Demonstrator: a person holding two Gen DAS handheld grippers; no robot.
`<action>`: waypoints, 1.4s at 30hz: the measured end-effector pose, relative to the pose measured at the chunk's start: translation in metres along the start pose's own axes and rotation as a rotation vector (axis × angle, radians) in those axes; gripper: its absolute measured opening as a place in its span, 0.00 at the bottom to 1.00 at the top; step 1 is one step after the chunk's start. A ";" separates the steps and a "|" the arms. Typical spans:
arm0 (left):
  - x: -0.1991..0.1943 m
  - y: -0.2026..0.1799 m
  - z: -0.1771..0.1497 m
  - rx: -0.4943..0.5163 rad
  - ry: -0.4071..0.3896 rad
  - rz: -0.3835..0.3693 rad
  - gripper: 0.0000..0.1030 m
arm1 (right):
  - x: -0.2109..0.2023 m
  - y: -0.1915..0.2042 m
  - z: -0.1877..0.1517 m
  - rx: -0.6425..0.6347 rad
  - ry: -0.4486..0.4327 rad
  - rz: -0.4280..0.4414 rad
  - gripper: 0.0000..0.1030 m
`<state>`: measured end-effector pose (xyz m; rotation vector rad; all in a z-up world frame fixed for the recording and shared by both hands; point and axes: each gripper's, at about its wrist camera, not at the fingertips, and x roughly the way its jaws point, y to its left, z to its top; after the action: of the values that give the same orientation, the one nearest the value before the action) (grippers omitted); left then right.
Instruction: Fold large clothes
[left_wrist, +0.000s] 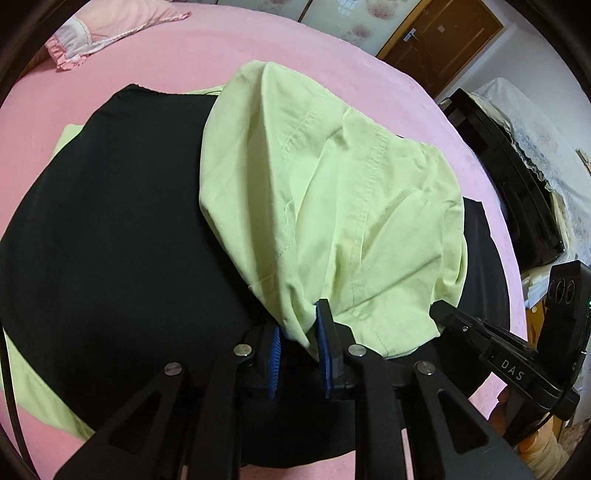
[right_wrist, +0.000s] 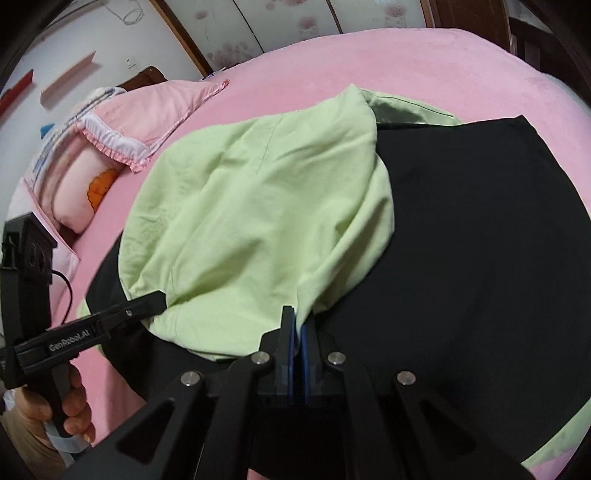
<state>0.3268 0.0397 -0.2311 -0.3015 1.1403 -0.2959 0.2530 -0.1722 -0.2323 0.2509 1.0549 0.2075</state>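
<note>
Left wrist view: light green garment (left_wrist: 332, 206) is catalogued as a folded-over panel lying on a black cloth (left_wrist: 110, 240), itself spread on the pink bed (left_wrist: 258, 48). Left tool (left_wrist: 300, 345) is clamped on a bunched corner of the green fabric, blue pads pressed against it. Right wrist view: right tool (right_wrist: 297, 332) is closed tight on the neighbouring corner of the same near hem; a hand (right_wrist: 74, 406) is seen on the other tool's handle. A pink pillow (right_wrist: 122, 136) is noted at the bed head.

Risk, as judged: the bunched left corner could be pulled out if the hem is drawn unevenly, and the black cloth beneath could be dragged along.

Orientation: the green panel's long axis is judged to run from the held near hem away towards the bed's far side.
</note>
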 end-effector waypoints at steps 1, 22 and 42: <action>-0.002 -0.002 0.000 0.009 0.000 0.001 0.18 | -0.001 0.000 -0.002 0.000 -0.006 -0.005 0.03; -0.067 -0.015 0.061 0.128 -0.303 0.029 0.35 | -0.059 0.046 0.038 -0.115 -0.242 -0.074 0.15; 0.023 -0.005 0.043 0.108 -0.100 0.084 0.35 | 0.024 0.030 0.017 -0.182 -0.059 -0.248 0.14</action>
<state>0.3748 0.0300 -0.2319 -0.1704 1.0321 -0.2647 0.2778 -0.1385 -0.2350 -0.0385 0.9919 0.0706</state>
